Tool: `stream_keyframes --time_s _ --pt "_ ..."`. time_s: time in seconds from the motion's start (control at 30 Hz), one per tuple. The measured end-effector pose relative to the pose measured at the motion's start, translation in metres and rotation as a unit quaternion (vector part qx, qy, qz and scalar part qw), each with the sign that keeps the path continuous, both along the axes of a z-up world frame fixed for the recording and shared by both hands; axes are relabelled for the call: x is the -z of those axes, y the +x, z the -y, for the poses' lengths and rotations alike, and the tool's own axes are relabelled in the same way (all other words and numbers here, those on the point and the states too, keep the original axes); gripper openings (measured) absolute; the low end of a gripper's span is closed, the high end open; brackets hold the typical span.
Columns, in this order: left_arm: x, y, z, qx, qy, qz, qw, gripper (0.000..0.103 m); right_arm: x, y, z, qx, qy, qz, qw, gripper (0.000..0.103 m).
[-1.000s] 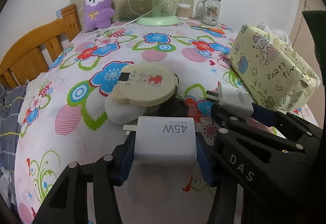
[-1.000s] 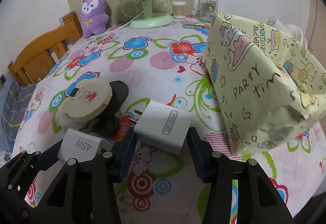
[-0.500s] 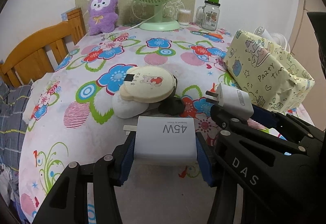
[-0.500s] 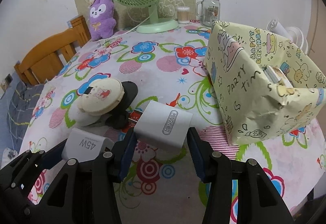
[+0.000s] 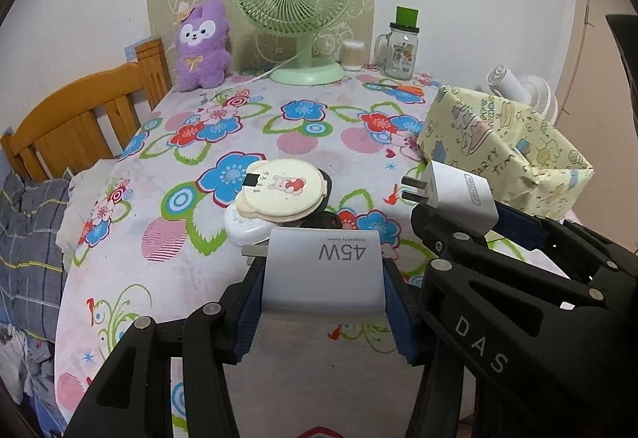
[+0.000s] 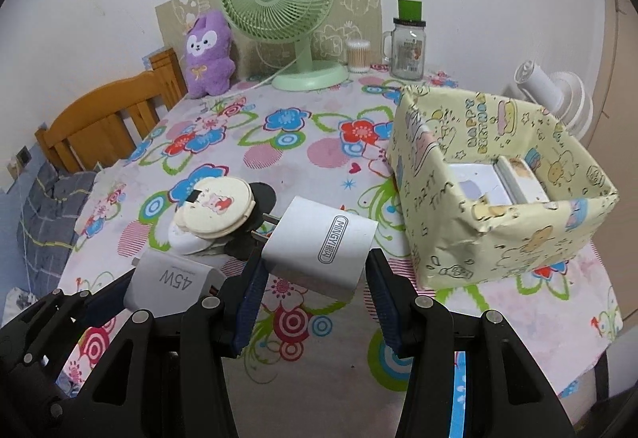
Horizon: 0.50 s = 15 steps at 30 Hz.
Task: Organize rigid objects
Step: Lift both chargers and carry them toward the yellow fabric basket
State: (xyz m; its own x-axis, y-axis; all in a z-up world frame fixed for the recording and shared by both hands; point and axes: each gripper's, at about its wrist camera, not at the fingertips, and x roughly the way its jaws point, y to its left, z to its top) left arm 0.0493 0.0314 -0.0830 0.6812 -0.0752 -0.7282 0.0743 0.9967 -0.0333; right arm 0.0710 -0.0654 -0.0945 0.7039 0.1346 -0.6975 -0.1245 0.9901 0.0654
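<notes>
My left gripper [image 5: 323,292] is shut on a white 45W charger [image 5: 323,272], held above the table's near part; this charger also shows in the right wrist view [image 6: 169,280]. My right gripper [image 6: 313,280] is shut on a white MINGYI plug charger [image 6: 321,248], seen too in the left wrist view [image 5: 458,194]. A cream round compact mirror [image 6: 217,212] lies on a small pile of white and black objects [image 6: 239,244] mid-table. A yellow party-paper box [image 6: 490,238] stands open at the right with white items [image 6: 494,184] inside.
A green desk fan [image 6: 279,3], a purple plush [image 6: 209,53], a cotton-swab jar [image 6: 358,55] and a glass mug jar [image 6: 407,47] stand along the back. A wooden bed frame [image 6: 107,119] is at the left. The flowered tablecloth [image 6: 279,135] covers the table.
Both grippers have lifted and pulled back with their chargers, so the table looks farther away. The box's open inside has come into the right wrist view.
</notes>
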Motion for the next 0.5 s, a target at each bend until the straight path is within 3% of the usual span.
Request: stream_keyframes --time_s 0.5 --pt "-0.030 -0.012 0.011 0.008 0.004 0.025 0.9997 0.057 -0.034 -0.015 0.008 -0.008 0.003 0.028 1.000 0.053"
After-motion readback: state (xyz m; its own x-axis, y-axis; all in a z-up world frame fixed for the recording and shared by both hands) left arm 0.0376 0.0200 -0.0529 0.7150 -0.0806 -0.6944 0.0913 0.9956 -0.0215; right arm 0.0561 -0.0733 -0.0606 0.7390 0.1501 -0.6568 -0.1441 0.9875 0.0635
